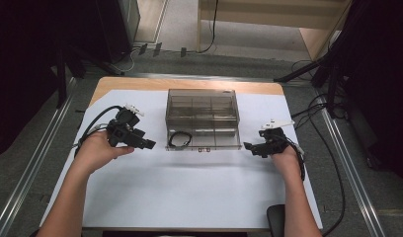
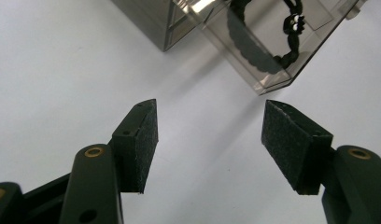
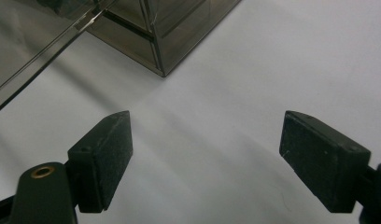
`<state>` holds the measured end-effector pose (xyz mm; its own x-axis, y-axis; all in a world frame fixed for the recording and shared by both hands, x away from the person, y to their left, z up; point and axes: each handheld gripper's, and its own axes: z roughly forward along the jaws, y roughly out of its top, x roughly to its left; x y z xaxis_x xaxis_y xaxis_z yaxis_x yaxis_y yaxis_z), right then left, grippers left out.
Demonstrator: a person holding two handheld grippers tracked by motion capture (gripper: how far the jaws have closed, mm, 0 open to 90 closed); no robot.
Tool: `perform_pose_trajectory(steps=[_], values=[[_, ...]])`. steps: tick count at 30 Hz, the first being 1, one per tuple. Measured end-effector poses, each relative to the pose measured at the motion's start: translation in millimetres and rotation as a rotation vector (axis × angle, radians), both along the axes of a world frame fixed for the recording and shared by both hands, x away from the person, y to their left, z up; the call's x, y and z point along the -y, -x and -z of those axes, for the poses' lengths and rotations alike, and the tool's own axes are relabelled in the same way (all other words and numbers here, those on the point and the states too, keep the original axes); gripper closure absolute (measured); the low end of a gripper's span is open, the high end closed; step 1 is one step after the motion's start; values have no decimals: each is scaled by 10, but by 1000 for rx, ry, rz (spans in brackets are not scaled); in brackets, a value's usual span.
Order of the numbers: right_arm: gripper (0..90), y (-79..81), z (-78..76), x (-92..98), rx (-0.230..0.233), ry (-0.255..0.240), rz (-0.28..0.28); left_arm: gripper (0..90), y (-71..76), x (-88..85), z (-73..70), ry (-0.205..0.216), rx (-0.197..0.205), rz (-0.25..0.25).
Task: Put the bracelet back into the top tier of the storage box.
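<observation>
A smoky clear plastic compartment box (image 1: 202, 118) stands on the white sheet at the middle of the table. A black beaded loop (image 1: 180, 139) lies in its front left compartment and shows through the wall in the left gripper view as the loop (image 2: 254, 44). My left gripper (image 1: 149, 144) hovers just left of the box front, its jaws open with nothing between them, the gripper (image 2: 209, 140) aimed at the box corner (image 2: 268, 84). My right gripper (image 1: 249, 146) rests just right of the box front, open and empty, the gripper (image 3: 205, 158) facing the box corner (image 3: 163, 70).
The white sheet (image 1: 189, 192) covers most of the wooden table (image 1: 140, 83), with bare room in front of the box. A metal rail (image 1: 36, 153) runs along each side of the table. Cables (image 1: 333, 148) trail on the floor at the right.
</observation>
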<state>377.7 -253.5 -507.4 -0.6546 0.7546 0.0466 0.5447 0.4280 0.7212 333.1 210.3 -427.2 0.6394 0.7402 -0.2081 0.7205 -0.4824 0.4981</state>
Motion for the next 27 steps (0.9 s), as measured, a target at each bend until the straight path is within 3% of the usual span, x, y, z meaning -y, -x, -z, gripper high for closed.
perform_pose_trajectory(steps=[18, 27], values=[[182, 25, -5, 28, -1, -7, 4, 371, 119, -523, 268, -10, 30, -137], [182, 25, 6, 27, -1, -3, 3, 370, 64, -809, 359, -20, 49, -219]])
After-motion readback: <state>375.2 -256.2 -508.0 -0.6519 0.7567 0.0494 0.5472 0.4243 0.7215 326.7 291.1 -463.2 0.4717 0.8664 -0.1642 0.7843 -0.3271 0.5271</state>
